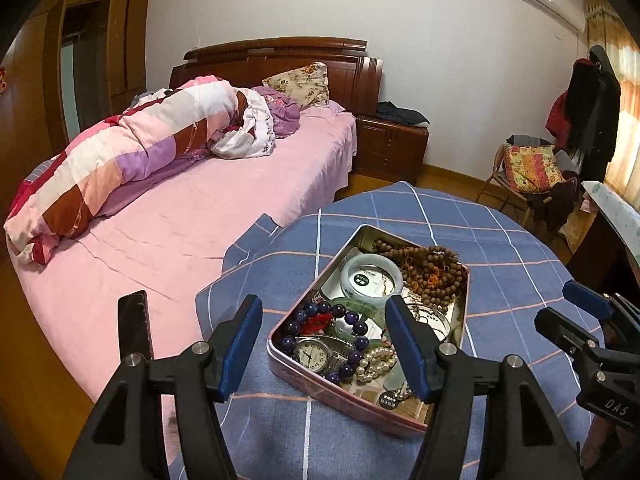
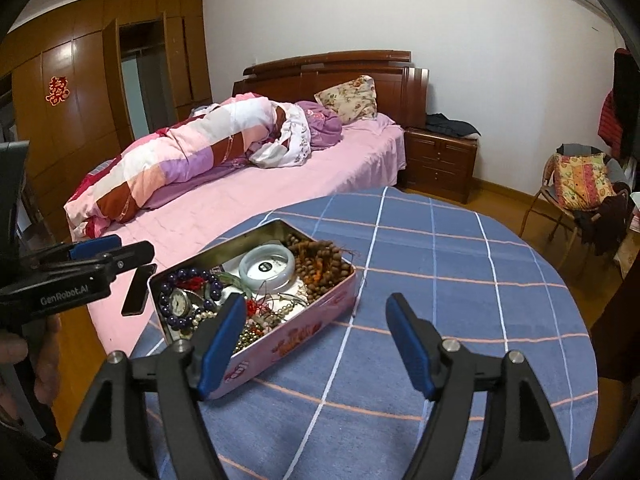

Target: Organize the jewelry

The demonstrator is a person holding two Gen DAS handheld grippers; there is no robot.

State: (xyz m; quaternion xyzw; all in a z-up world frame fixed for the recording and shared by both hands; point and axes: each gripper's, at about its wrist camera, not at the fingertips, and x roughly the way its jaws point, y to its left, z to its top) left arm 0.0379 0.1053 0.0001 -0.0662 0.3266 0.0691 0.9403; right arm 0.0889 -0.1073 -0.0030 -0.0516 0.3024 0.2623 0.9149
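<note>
The tin (image 1: 452, 336) sat open on the counter (image 1: 500, 240), on the blue checked cloth, near its left edge by the bed (image 1: 200, 208). It held a heap of jewelry. At the tin's near left corner a watch (image 1: 314, 354) lay inside a ring of dark purple beads (image 1: 352, 320). Just right of it were white pearls (image 1: 374, 362). A pale green bangle (image 1: 372, 276) lay toward the far end, with brown wooden beads (image 1: 434, 268) piled in the far right corner.

The left gripper (image 1: 326, 346) hung over the tin's near end with its blue pads spread wide and nothing between them but the jewelry below. I could not tell whether either pad touched the tin.

The right gripper (image 2: 316, 344) stood to the right of the tin, its pads likewise spread and empty, the left pad in front of the tin's near edge and the right one over bare cloth.

A dark phone (image 2: 138, 290) lay on the bed's edge, just left of the tin.
</note>
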